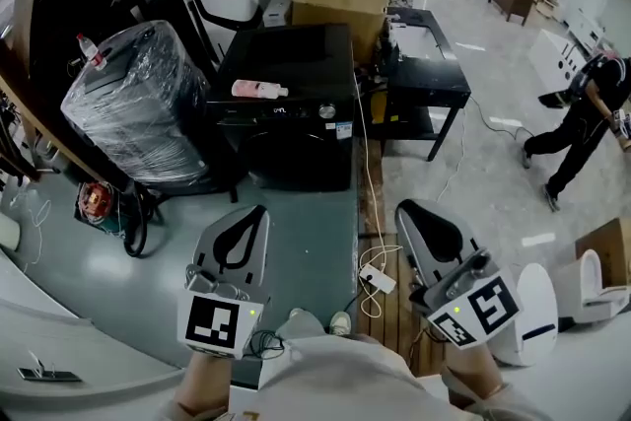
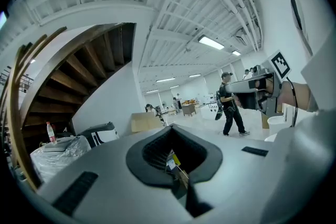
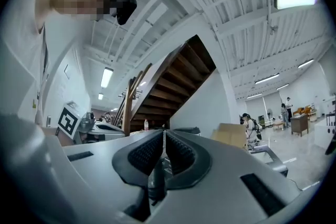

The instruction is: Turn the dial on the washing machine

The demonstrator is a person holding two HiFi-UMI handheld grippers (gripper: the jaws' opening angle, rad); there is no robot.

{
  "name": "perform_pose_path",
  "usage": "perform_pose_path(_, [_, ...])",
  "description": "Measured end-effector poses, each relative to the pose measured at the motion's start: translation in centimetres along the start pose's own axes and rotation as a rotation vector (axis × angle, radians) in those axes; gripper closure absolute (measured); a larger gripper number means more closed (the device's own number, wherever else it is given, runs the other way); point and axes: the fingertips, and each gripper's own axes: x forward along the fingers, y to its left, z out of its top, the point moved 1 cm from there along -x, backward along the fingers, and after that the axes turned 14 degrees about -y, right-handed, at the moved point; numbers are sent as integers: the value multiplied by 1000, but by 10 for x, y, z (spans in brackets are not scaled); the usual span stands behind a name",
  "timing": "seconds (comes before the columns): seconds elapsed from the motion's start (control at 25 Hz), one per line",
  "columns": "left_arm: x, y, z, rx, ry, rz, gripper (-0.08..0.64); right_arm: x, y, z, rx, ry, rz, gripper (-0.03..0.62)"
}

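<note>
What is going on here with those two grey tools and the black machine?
A person holds a gripper in each hand, the left gripper and the right gripper. Both are shut and empty. They point toward the washing machine, which stands some way ahead on the floor. Its dial has not been touched yet. A pink bottle lies on top of the machine.

washer panel [image 1: 286, 112]: light print was too small to read
sticker [image 1: 344, 131]: was illegible
bottle label [image 1: 258, 89]: was unreadable
</note>
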Motion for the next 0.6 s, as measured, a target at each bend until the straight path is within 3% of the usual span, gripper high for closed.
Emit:
perform_pose_path(0.04, [-1,0,2,-6,-2,6,541,-1,1,0,1,-2,7,535])
perform_pose_path(0.12, [-4,0,1,-12,2,15,541,-3,1,-4,-22,12,5,379])
perform_pose_path(0.16, [-4,0,-1,-12,7,17,541,-3,-1,-6,-44,23,-9,352])
perform_pose_path(0.6, [16,3,-25,22,59,-18,541,12,-40,-23,-142,72,-101,314])
